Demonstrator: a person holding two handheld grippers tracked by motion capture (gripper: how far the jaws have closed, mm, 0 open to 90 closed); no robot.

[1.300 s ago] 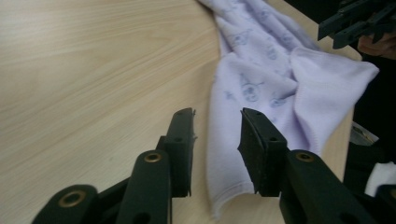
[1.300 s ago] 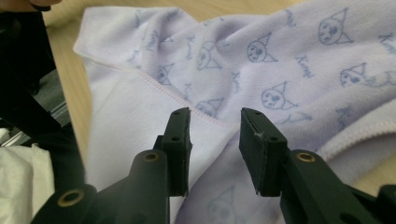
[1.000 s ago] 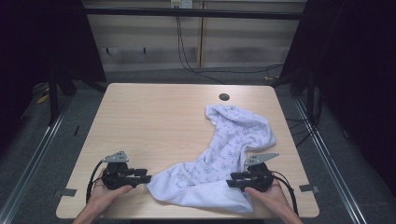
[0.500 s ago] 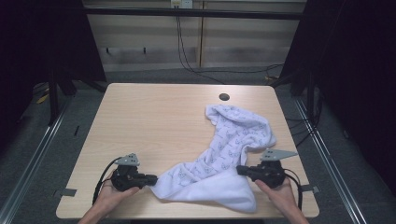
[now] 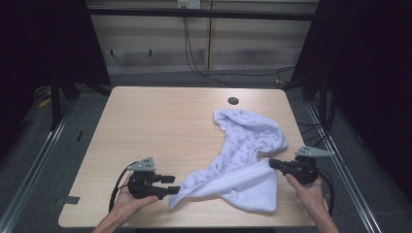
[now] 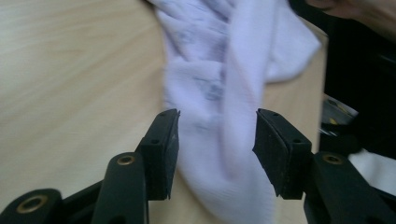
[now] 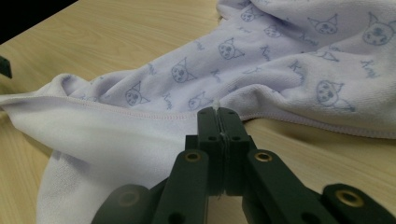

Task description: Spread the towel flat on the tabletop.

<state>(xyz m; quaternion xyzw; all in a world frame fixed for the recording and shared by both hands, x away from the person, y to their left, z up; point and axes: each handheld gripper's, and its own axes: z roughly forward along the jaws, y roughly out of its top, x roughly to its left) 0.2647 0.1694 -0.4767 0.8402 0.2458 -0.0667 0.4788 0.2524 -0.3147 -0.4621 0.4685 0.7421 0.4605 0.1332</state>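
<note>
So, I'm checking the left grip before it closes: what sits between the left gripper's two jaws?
In the left gripper view, the left gripper stands open, with a bunched end of the white towel lying between its jaws on the table.

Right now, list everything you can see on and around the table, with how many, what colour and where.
towel: one, pale lilac-white with small cat prints, crumpled across the right half of the table, near edge stretched between the two grippers
table: one, light wood, centre of the high view
hole: one, dark, round, near the table's far edge
cables: a few, black, on the floor behind the table
left gripper: one, black, near left, jaws open around the towel's corner
right gripper: one, black, near right, jaws closed on the towel's edge
hands: two, at the near edge, one on each gripper
</note>
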